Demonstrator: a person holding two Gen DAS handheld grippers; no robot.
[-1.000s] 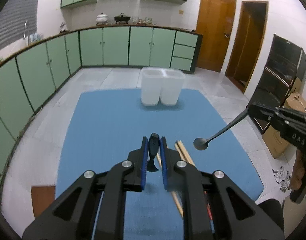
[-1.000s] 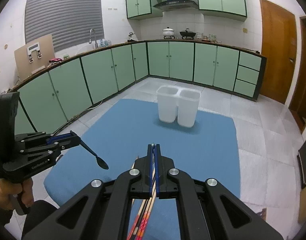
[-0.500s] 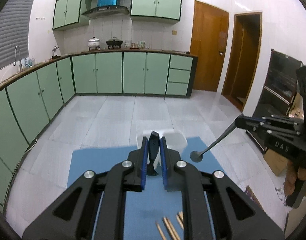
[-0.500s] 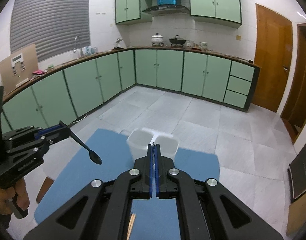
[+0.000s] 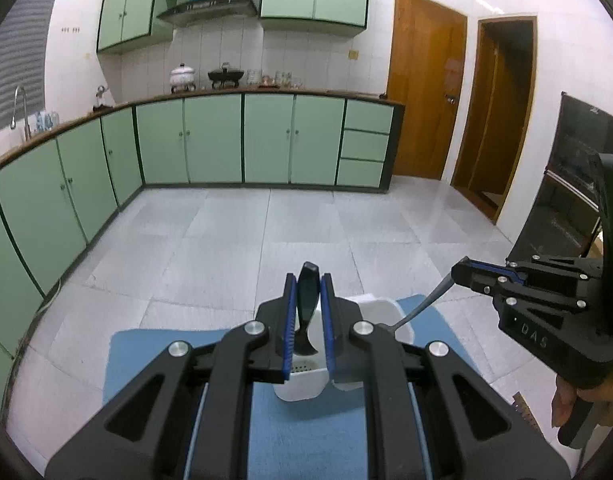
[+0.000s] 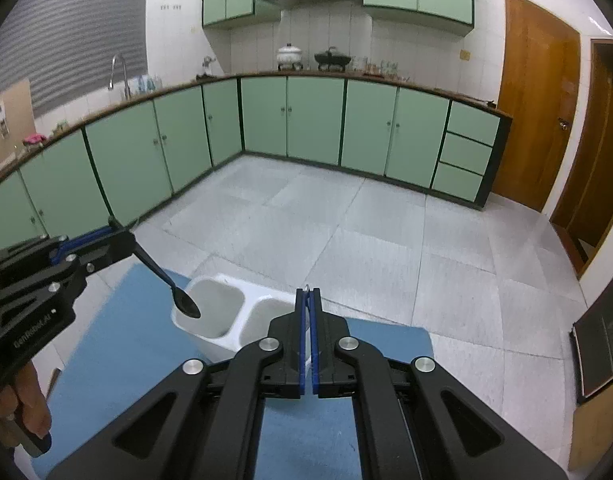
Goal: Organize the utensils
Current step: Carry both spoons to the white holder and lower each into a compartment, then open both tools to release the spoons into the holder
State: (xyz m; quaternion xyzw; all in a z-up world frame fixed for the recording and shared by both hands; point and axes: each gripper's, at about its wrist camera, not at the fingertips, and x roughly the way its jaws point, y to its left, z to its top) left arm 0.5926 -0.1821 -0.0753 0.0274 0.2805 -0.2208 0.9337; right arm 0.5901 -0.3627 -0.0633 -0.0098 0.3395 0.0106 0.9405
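Note:
My left gripper [image 5: 308,280] is shut on the handle of a black spoon [image 5: 306,312]; its bowl [image 6: 186,304] hangs just over the left compartment of the white two-compartment holder [image 6: 226,344]. My right gripper [image 6: 307,292] is shut on the thin handle of a silver spoon [image 5: 426,306] that slopes down toward the right compartment [image 5: 386,310]. In the left wrist view the holder [image 5: 302,386] sits right below my fingers. The silver spoon's bowl is hidden behind the left gripper.
The holder stands on a blue mat [image 6: 118,344] on a white surface. Green cabinets [image 5: 210,140] line the far walls, with wooden doors [image 5: 422,100] at right. A black appliance [image 5: 566,184] stands at the far right.
Both grippers moved forward with their spoons and now hover over the holder. The chopsticks on the mat have dropped out of view.

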